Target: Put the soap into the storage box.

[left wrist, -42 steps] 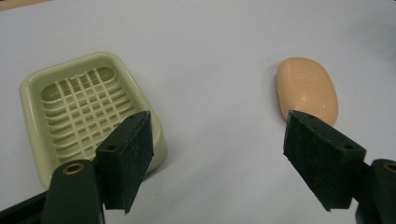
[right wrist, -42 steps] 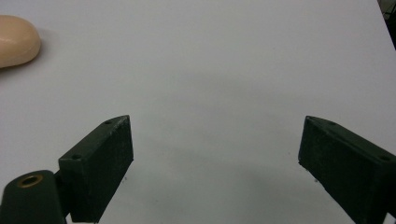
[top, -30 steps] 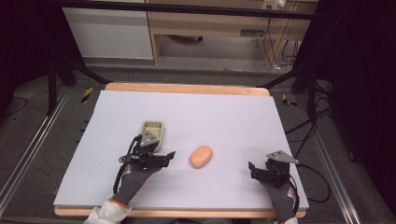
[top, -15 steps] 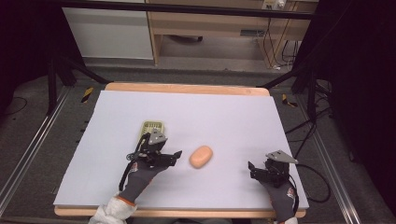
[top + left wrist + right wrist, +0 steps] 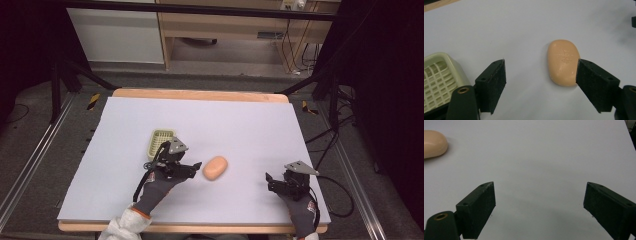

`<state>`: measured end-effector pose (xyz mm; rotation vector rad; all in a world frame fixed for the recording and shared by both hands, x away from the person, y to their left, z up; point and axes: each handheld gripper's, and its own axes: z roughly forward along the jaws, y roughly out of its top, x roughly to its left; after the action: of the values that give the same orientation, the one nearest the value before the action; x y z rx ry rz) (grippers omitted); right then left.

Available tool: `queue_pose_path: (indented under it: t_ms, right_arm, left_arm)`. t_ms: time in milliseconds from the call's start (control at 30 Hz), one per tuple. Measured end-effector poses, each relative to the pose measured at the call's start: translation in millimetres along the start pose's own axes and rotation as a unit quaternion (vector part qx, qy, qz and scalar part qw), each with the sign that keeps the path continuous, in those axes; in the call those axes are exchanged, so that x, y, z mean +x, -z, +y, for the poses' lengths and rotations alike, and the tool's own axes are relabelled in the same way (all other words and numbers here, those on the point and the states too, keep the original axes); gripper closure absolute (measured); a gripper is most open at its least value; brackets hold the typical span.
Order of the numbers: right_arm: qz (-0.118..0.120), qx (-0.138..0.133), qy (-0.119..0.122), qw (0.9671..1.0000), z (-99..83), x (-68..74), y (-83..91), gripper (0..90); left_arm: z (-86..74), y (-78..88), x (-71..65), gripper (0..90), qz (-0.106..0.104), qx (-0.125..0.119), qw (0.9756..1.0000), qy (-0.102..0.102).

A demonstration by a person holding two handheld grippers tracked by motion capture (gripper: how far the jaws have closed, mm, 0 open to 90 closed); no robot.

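— Where's the soap (image 5: 563,62) from your left gripper (image 5: 541,82)?
— Just ahead, near my right-hand jaw, perhaps touching it. Jaws spread wide, holding nothing. The soap dish (image 5: 439,80) sits beside my other jaw.
— And your right gripper (image 5: 539,205)?
— Wide apart too, over bare table (image 5: 544,157).

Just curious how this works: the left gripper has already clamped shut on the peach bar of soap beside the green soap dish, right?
Not quite. The left gripper is open: the left gripper view shows its jaws spread, the bar of soap lying unclamped near one jaw. The soap dish is indeed beside it.
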<state>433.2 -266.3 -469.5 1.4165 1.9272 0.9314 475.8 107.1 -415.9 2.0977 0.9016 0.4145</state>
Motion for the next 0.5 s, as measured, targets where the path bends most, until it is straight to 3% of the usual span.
queue_pose_path:
  t_ms: [500]
  right_arm:
    - [0.0,0.0,0.0,1.0,0.4,-0.2,-0.1,10.8]
  left_arm:
    - [9.0,-15.3,-13.5,23.3,-0.014,0.014,0.9997,-0.012]
